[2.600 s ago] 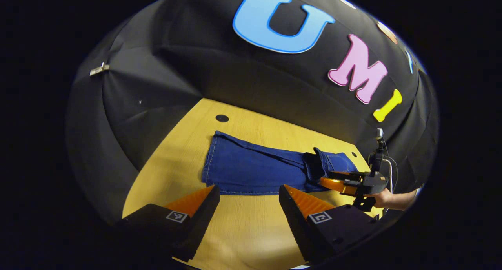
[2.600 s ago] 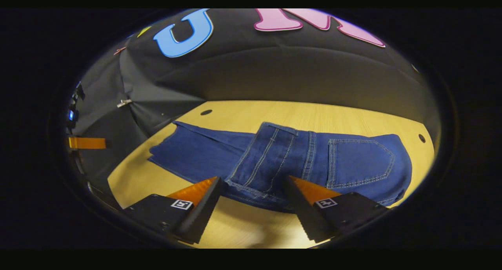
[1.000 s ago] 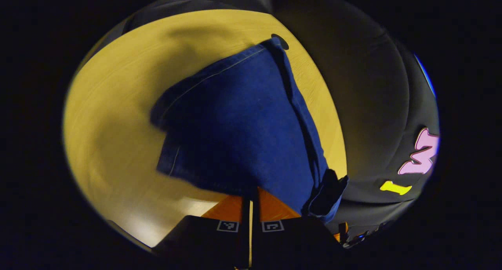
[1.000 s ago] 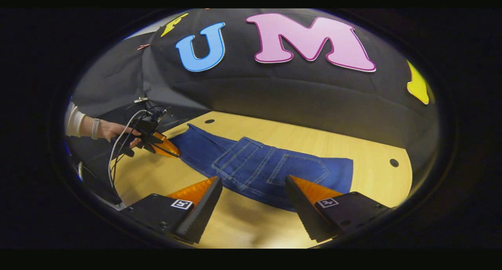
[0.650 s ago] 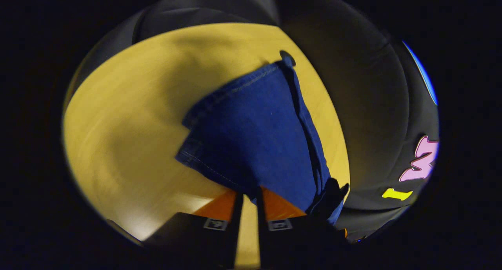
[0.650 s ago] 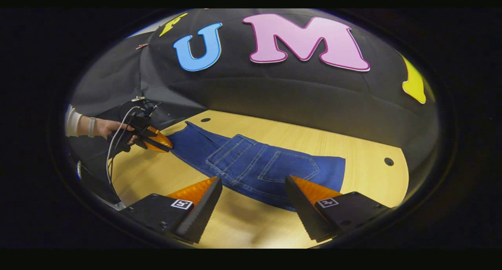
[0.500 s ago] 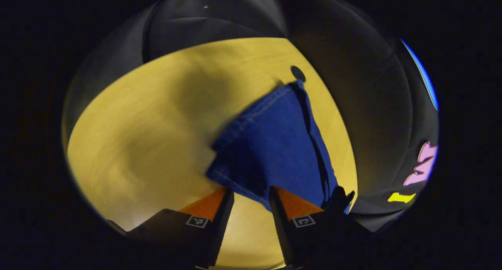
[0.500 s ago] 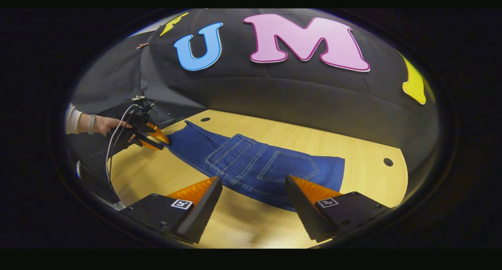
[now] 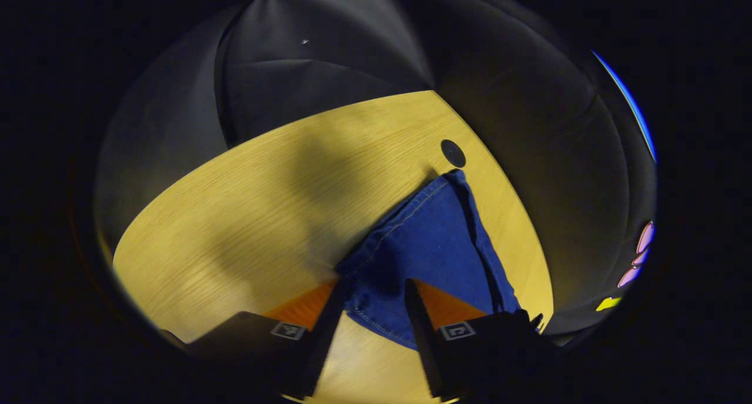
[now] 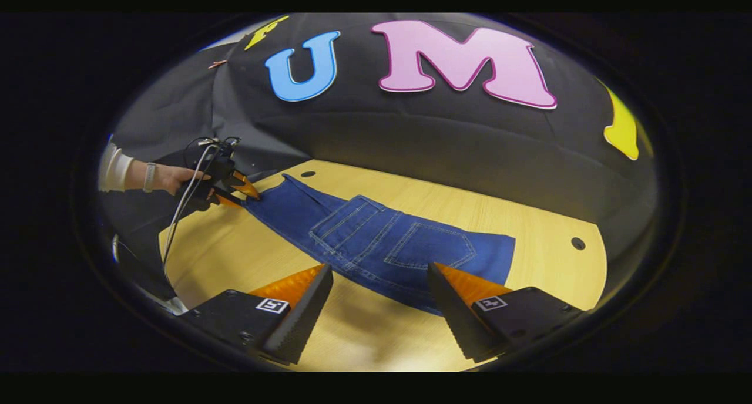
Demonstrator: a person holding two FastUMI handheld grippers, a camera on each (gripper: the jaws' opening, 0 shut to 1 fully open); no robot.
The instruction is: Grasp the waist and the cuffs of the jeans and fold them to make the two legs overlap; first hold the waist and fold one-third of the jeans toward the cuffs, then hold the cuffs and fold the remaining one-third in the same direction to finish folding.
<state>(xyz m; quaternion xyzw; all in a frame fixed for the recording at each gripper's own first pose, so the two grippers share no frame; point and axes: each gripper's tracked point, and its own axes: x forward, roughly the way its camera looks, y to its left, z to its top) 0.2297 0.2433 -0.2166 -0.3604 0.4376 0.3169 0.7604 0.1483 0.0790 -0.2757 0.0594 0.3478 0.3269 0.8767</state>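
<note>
Jeans (image 10: 376, 245) flat; left tool (image 9: 367, 301) open astride cuffs (image 9: 376, 322).

The jeans (image 10: 376, 245) are matt blue denim cloth with pale stitched seams, lying on a smooth, light wood-grain worktop (image 10: 529, 216) with slight sheen.

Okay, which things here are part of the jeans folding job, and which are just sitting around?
Job:
dark blue denim jeans
left gripper, open at the cuff end
right gripper, open

Just there:
yellow wooden table
round dark holes in the tabletop
</note>
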